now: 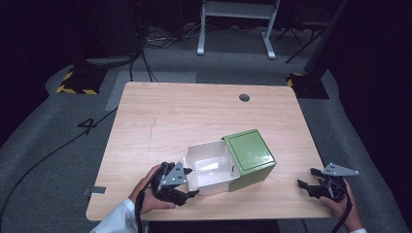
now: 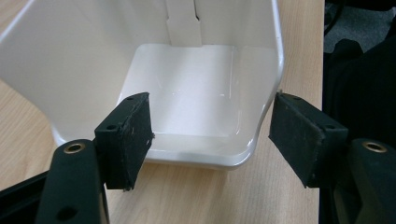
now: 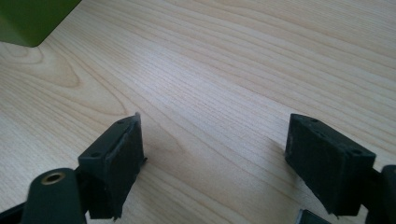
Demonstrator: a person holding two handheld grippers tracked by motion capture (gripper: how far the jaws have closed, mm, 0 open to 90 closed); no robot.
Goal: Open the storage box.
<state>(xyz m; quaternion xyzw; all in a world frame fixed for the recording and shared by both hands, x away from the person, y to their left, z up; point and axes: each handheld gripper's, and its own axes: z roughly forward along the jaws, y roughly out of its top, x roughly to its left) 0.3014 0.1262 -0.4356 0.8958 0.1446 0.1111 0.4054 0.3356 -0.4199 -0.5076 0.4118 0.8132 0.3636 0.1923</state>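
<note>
A green box (image 1: 250,153) lies near the table's front middle, and a glossy white inner tray (image 1: 211,167) sticks out of its left side. The tray (image 2: 196,93) is empty. My left gripper (image 1: 188,182) sits at the tray's near left end. Its jaws are open (image 2: 212,135) and stand either side of the tray's rounded rim, with neither pad pressing on it. My right gripper (image 1: 309,177) rests low over bare wood at the front right, open (image 3: 215,158) with nothing between its jaws. A corner of the green box (image 3: 32,18) shows at that view's top left.
The wooden table (image 1: 194,111) has a round cable hole (image 1: 244,97) near its far edge. On the grey floor beyond stand a white frame (image 1: 235,29), black cables and yellow-black striped bases (image 1: 77,82).
</note>
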